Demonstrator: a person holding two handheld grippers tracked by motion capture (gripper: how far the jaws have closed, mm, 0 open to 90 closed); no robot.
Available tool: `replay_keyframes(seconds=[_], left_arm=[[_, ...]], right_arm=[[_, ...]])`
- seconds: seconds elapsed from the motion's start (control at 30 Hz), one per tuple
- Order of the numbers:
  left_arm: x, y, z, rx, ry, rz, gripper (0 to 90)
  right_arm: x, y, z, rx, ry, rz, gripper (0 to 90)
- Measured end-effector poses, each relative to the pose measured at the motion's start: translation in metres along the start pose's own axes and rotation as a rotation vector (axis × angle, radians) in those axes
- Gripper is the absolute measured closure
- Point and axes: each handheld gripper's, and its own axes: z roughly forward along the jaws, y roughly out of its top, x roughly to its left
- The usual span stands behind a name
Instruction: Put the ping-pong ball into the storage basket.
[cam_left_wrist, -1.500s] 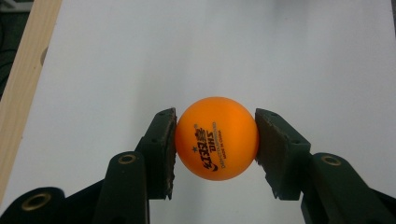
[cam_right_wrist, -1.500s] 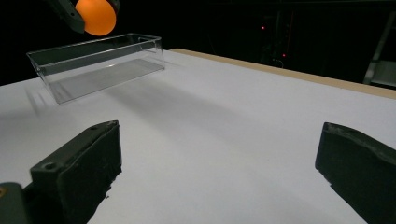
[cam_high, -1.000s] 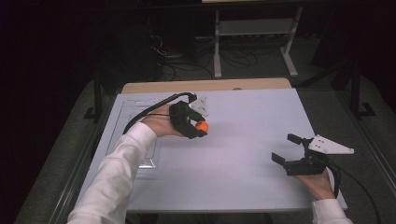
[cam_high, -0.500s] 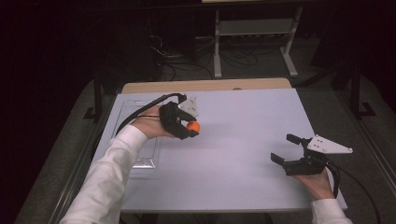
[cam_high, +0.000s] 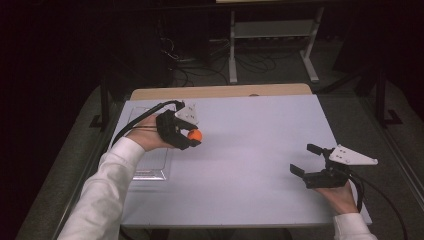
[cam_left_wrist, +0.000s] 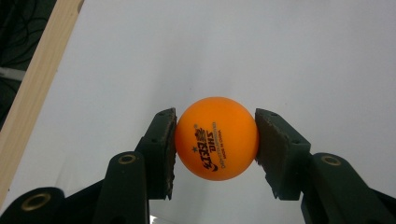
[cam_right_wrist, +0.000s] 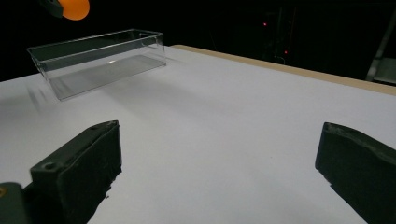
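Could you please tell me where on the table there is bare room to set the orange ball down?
The white table top is bare across its middle and far right, between the left tool holding the orange ball and the open right tool. The near edge between the forearms is free too. Only the left edge is taken, by the clear plastic box.

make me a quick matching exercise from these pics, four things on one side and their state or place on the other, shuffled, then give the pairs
Things:
1. orange ball
2. left claw
3. right claw
4. clear box

States or places:
A. open, nothing between its jaws
B. standing empty near the table's left edge
C. clamped between two black pads, above the white table
D. shut on a round thing

Pairs: 1-C, 2-D, 3-A, 4-B
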Motion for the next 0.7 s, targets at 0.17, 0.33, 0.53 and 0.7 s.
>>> replay_keyframes(seconds=[0.17,0.33,0.53,0.7], left_arm=[[0.002,-0.006,-0.003,0.020,0.010,-0.009,50.8],[0.001,-0.012,-0.007,0.035,0.022,-0.012,50.8],[0.001,-0.017,-0.009,0.056,0.022,-0.011,50.9],[0.002,-0.023,-0.012,0.066,0.026,-0.021,50.8]], right_arm=[[0.000,0.000,-0.001,-0.003,-0.002,-0.001,0.0],[0.000,0.000,-0.002,-0.002,-0.003,0.001,0.0],[0.000,0.000,-0.001,0.002,0.002,-0.003,0.0],[0.000,0.000,-0.001,0.001,0.001,-0.001,0.0]])
